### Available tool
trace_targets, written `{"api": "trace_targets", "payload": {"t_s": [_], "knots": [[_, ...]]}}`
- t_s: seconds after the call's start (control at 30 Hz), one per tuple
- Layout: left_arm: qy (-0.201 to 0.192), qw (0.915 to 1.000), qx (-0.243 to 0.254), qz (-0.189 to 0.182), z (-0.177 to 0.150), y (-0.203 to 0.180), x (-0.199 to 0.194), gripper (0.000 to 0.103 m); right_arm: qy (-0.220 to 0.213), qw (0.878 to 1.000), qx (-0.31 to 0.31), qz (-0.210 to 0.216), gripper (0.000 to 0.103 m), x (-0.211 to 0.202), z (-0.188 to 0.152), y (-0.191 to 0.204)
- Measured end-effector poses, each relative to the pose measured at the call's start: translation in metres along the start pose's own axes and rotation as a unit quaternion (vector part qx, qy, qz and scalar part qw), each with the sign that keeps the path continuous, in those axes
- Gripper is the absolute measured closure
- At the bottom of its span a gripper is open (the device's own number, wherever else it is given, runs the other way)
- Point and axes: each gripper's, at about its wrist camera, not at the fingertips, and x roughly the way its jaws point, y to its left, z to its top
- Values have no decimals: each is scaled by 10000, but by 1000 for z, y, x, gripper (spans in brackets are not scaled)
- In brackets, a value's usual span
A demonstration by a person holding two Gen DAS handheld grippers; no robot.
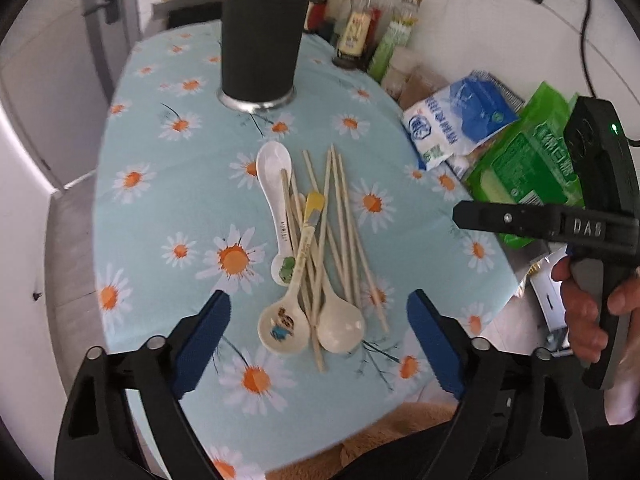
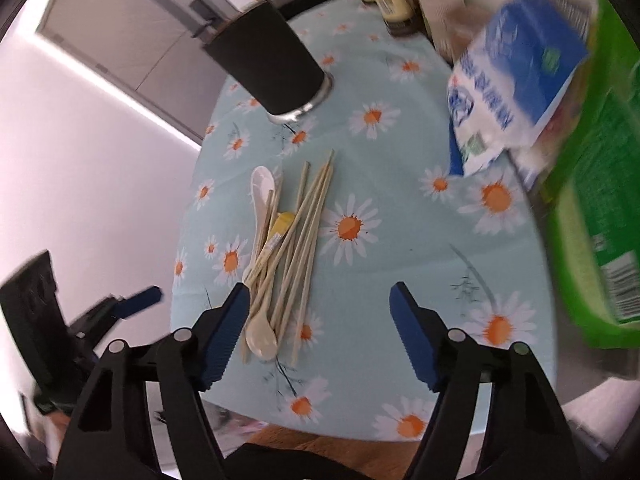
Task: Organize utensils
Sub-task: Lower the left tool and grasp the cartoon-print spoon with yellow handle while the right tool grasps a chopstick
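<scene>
A pile of utensils lies mid-table: several wooden chopsticks (image 1: 340, 220), a white spoon (image 1: 276, 184), a cartoon-printed spoon (image 1: 285, 325) with a yellow-tipped handle, and a plain cream spoon (image 1: 340, 326). The pile also shows in the right wrist view (image 2: 296, 248). A black cup (image 1: 260, 46) stands upright behind them on a metal base, also seen in the right wrist view (image 2: 276, 68). My left gripper (image 1: 320, 336) is open above the near end of the pile, empty. My right gripper (image 2: 320, 328) is open and empty, hovering just right of the pile's near end.
The table has a light-blue daisy cloth (image 1: 168, 200). Bottles (image 1: 360, 20) stand at the back right. A blue-white bag (image 1: 460, 120) and a green package (image 1: 528, 160) lie along the right edge. A door (image 1: 60, 60) is at far left.
</scene>
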Motion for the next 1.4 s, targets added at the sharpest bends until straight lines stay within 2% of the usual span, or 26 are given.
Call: {"api": "trace_targets", "payload": {"t_s": [0.13,0.17,0.23,0.3,0.37,0.57,0.77,0.97,1.27,1.4], "knots": [[401,9979,55,-511,12,22,32,42,206,9987,462,107,43,22,12,-9],[499,9969,101,-605,13,25,38,50,270,9978,575,178,44,29,16,-11],[649,9951,263,-704,17,29,50,55,389,9959,784,207,50,40,22,-15],[775,9929,463,-772,19,30,61,65,469,9951,845,188,52,48,26,-16],[874,9908,601,-841,21,31,67,70,482,9944,929,144,56,54,32,-18],[999,9853,1081,-871,25,30,79,78,418,9942,995,9,57,64,40,-14],[998,9807,1407,-922,25,26,83,95,503,9943,917,-227,61,75,46,-4],[959,9786,1571,-923,22,21,85,97,709,9928,887,-374,61,88,46,4],[795,9842,1278,-932,24,30,80,97,928,9903,893,-523,61,96,48,1],[698,9865,1119,-972,24,36,74,97,981,9899,853,-567,71,98,49,-1]]}}
